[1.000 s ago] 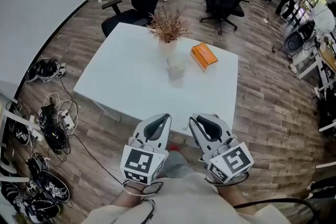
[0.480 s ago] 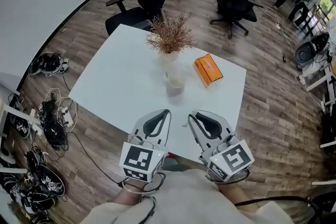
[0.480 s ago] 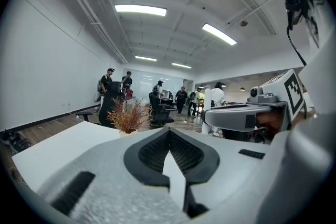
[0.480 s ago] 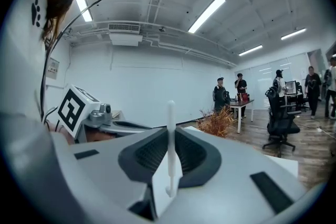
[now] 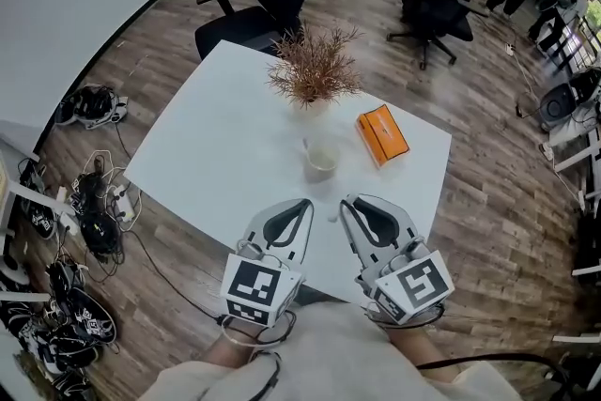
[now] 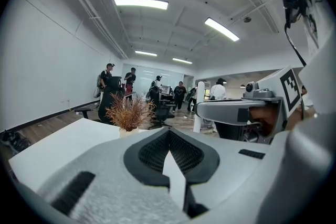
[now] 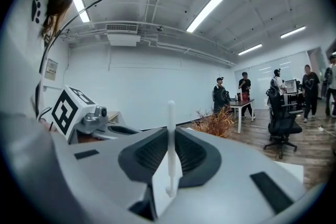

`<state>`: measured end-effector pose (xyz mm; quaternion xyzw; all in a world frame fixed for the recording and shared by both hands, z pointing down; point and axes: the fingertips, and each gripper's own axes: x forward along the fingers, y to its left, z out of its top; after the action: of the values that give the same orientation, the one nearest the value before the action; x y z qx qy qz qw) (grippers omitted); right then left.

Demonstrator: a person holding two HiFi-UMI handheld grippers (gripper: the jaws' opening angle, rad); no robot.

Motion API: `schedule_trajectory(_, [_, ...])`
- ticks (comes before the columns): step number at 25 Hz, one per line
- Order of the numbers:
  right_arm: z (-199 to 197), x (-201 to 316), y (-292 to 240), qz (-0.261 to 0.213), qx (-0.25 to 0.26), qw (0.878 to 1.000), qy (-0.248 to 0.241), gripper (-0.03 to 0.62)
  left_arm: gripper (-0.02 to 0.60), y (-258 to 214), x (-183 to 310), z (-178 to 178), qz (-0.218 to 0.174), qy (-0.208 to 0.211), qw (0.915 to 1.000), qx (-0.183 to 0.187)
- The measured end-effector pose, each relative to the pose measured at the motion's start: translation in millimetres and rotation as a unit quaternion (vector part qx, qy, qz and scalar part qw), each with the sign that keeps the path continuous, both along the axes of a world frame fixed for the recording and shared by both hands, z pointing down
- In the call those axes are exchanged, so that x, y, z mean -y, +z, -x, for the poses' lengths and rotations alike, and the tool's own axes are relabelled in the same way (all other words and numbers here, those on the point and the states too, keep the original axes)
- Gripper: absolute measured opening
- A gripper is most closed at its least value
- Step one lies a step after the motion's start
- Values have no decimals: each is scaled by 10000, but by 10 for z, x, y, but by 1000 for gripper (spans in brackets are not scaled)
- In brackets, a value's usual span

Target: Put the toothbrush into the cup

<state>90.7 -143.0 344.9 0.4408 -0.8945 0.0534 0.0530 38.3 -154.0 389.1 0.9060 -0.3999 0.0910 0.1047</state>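
The right claw [image 7: 170, 132] is clamped on a thin white toothbrush [image 7: 170, 113], which stands upright between its pads. The left claw [image 6: 169, 138] is closed with nothing in it. Both hover over the near edge of the white bench [image 5: 216, 146]. The cup [image 5: 322, 158] stands further in, near a dried plant [image 5: 315, 70] and an orange box [image 5: 382, 134].

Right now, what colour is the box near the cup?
The box is orange; the head view shows it best.

The left gripper [image 5: 301, 203] and right gripper [image 5: 348, 201] are held abreast at 6 o'clock, aimed toward 12; left jaws are closed, right jaws clamped on the toothbrush [image 7: 170, 144].
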Motion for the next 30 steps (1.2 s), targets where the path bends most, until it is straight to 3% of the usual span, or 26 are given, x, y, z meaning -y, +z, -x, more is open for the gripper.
schedule_trajectory(17, [102, 1096, 107, -83, -228, 9996, 123, 54, 9, 171, 558, -85, 322, 312, 9990, -51])
schedule_trajectory(30, [80, 1656, 1038, 880, -553, 9944, 199, 54, 8, 327, 751, -47, 557, 315, 9979, -35])
